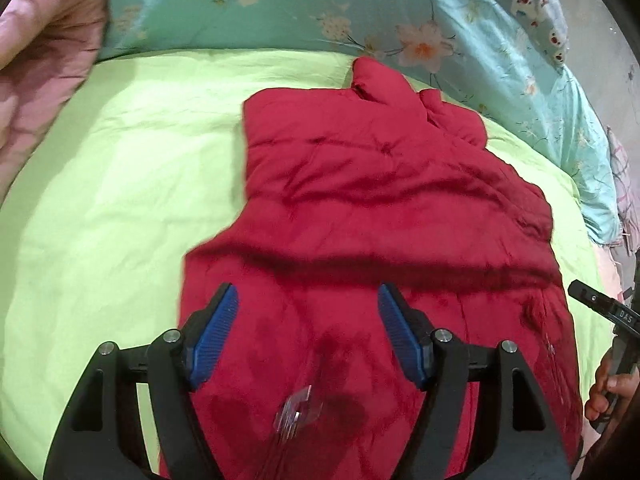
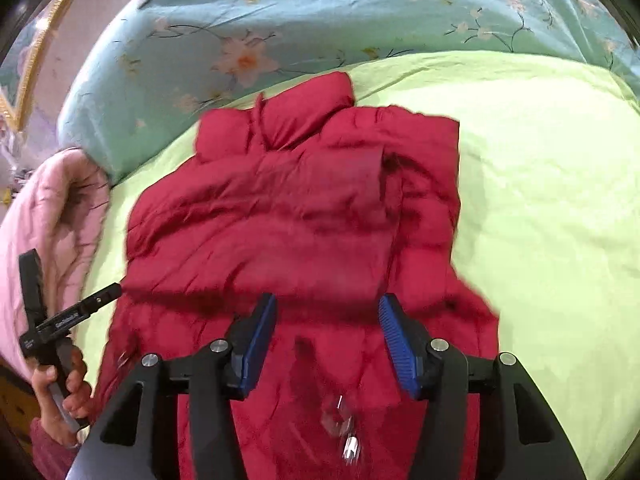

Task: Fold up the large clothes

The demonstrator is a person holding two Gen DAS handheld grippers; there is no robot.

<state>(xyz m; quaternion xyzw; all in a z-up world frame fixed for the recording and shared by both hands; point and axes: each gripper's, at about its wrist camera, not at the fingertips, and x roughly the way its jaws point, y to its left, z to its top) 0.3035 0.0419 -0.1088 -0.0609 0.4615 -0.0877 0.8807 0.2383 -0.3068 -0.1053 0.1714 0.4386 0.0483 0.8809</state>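
Red, puffy, quilted fabric: a padded jacket [image 1: 360, 208] lies spread on the lime-green sheet [image 1: 120, 184], collar end toward the far side, hem end near the cameras. Stitched channels run across it, w/ soft creases and a dark fold shadow across the middle. In the right wrist view the jacket [image 2: 280, 220] has a flap or sleeve folded over its chest; the collar bunches up at the top. The green sheet [image 2: 540, 200] looks smooth and matte, w/ light wrinkles.

Behind it, a teal floral quilt [image 1: 240, 8], slightly shiny, heaped along the bed's far edge. A pink quilted blanket [image 1: 36, 64] sits at the left side, rounded and ribbed.

Left gripper [image 1: 308, 300]: black arms, blue ribbed pads, jaws wide apart, nothing between them, only jacket fabric seen below. Whether the tips touch the cloth, can't tell.

Right gripper [image 2: 328, 308]: same build, jaws apart approx. medium-wide, nothing pinched; red fabric shows below the gap.

Each view catches the other tool at the frame edge, w/ a hand [image 2: 60, 384] around its handle. A small clear, shiny bit near the bottom of both views is too blurred to ID.
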